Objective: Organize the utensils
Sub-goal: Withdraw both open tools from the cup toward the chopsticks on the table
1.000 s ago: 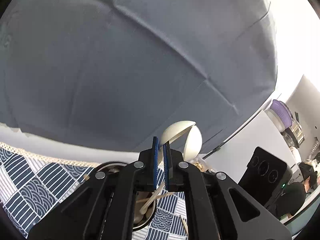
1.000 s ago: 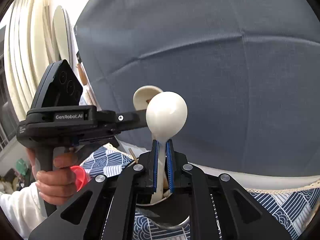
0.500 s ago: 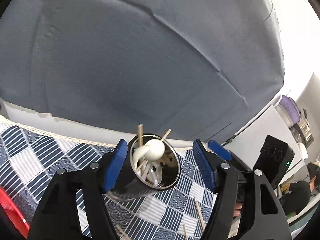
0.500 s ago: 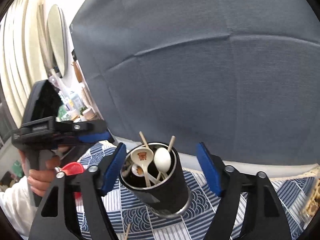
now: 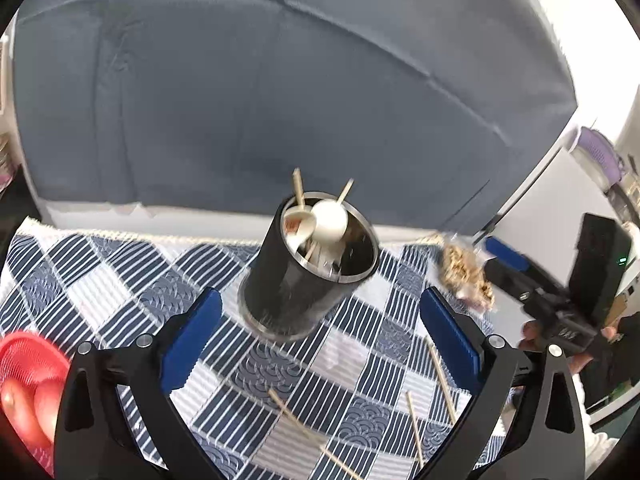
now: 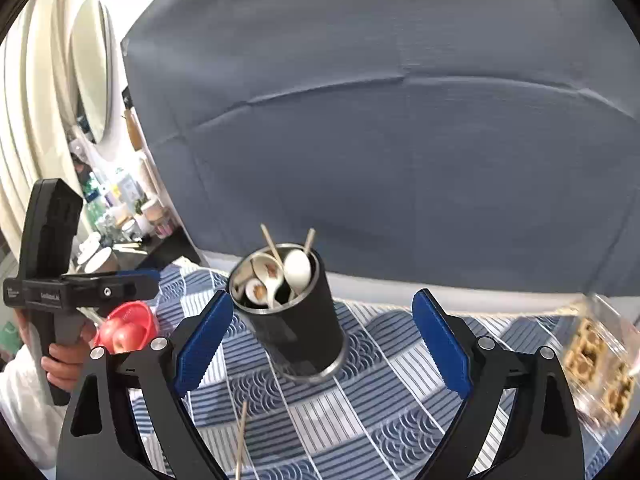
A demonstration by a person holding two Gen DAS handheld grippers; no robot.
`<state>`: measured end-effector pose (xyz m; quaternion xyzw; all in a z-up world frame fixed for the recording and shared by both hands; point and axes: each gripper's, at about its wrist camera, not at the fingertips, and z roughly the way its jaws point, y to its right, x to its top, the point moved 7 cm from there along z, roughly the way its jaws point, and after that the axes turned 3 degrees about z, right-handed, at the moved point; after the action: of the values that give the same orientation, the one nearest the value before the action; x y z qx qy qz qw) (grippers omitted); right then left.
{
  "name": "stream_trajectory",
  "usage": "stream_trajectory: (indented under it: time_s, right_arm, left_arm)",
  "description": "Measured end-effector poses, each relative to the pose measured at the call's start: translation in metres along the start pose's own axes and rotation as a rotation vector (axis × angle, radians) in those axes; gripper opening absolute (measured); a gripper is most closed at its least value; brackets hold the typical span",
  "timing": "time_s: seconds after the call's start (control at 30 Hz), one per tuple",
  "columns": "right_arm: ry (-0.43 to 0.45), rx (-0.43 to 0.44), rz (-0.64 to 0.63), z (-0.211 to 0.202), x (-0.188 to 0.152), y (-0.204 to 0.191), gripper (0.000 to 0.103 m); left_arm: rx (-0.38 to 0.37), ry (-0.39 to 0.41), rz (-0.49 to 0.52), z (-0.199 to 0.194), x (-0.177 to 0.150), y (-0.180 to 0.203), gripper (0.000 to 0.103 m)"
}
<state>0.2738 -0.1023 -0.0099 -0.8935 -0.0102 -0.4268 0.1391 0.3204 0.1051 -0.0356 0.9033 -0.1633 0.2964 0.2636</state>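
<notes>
A black metal utensil cup (image 5: 304, 280) (image 6: 296, 320) stands on the blue-and-white checked cloth (image 5: 120, 276) (image 6: 400, 364). It holds white ceramic spoons (image 5: 329, 220) (image 6: 297, 270) and two wooden chopsticks (image 5: 298, 186) (image 6: 272, 244). Several loose chopsticks (image 5: 440, 376) lie on the cloth in front of it; one shows in the right wrist view (image 6: 241, 436). My left gripper (image 5: 320, 340) is open and empty, just in front of the cup. My right gripper (image 6: 320, 344) is open and empty, also in front of the cup. The other gripper shows in each view (image 5: 560, 304) (image 6: 60, 288).
A red bowl with fruit (image 5: 28, 384) (image 6: 126, 326) sits at the cloth's left. A clear pack of biscuits (image 5: 464, 276) (image 6: 596, 364) lies at the right. A grey fabric backdrop (image 5: 280, 80) stands behind the table.
Both grippers let go of their white spoons, which now stand in the cup. Both opened wide and drew back from the cup, so more cloth shows.
</notes>
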Motion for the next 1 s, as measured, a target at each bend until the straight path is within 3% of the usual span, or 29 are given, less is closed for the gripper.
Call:
stream_trajectory:
  time_s: [0.27,0.67,1.0]
  right_arm:
    - [-0.027,-0.090,0.034,-0.037,-0.034,0.014,0.088]
    - [-0.072,-0.211,0.074,-0.085,-0.081,0.050,0.088]
    - [-0.189,-0.268,0.086,-0.090,-0.125,0.094,0.088]
  left_arm:
    - [0.083,-0.080,0.056,-0.002,-0.045,0.006,0.097]
    - [0.093,-0.172,0.118,0.010,-0.104,0.022,0.097]
    - [0.130,-0.260,0.123,0.034,-0.140,0.028,0.097]
